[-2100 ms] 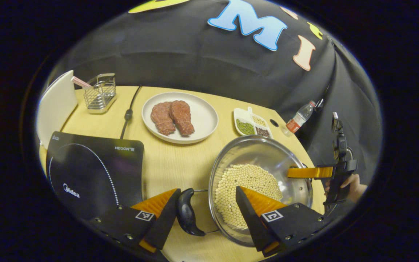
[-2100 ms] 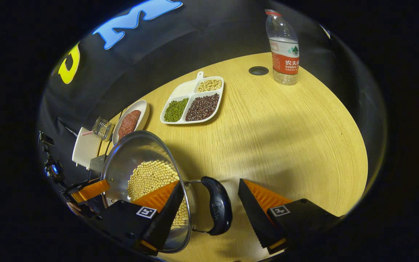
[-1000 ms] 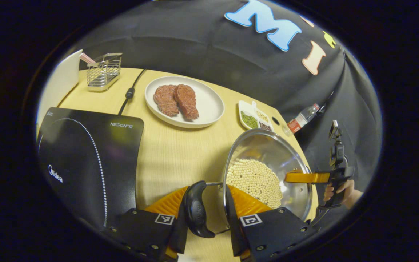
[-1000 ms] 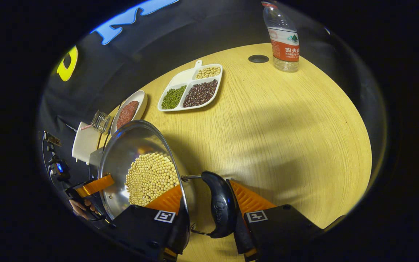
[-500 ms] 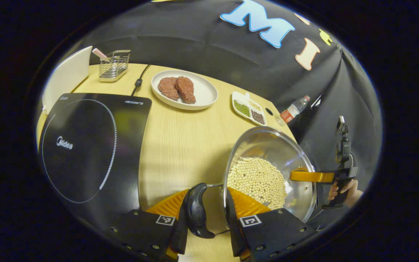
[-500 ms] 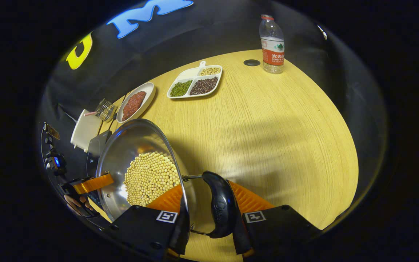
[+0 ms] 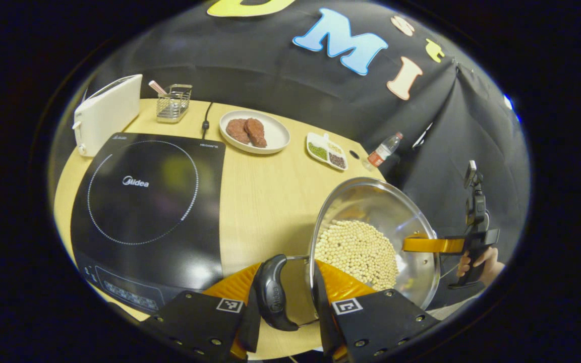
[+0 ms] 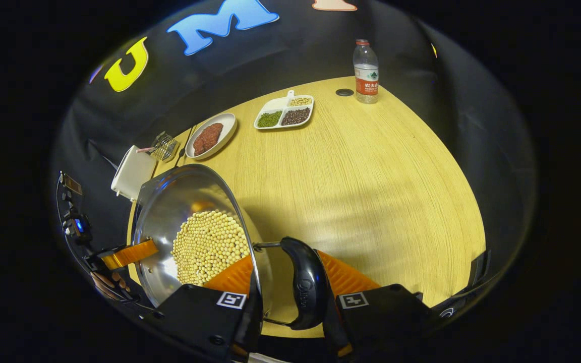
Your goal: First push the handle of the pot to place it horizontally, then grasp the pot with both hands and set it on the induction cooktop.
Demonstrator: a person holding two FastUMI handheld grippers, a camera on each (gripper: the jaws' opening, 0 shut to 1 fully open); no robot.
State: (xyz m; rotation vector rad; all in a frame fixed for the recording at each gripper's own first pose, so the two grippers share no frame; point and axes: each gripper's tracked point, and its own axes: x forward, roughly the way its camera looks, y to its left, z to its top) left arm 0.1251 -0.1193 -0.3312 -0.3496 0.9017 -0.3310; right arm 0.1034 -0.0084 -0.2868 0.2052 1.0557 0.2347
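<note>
Left gripper view: the left gripper (image 7: 284,307) is clamped on the pot's left side handle (image 7: 272,292), one finger outside the handle, the other inside the rim
Right gripper view: the right gripper (image 8: 290,307) is clamped the same way on the opposite side handle (image 8: 306,290)
Pot: the steel pot (image 7: 376,237), its bottom covered with pale beans (image 7: 356,249), seems carried between the two grippers above the wooden table (image 7: 265,196), to the right of the induction cooktop (image 7: 144,201) and apart from it
Step in hand: carrying the pot across to the cooktop, as I judge it
Doing it well: keep both grips level and moving together so the pot does not tilt and the beans do not slide; travel left until the base sits over the dotted ring (image 7: 189,166), then lower straight down and release only once the base rests flat
Risk: uneven height between hands could twist a handle out of its grip
Hard to make out: the pot's underside and its gap to the table are hidden; the near edge of the cooktop is cut off by the left gripper's body; how firmly the inner fingers bear on the rim cannot be told
</note>
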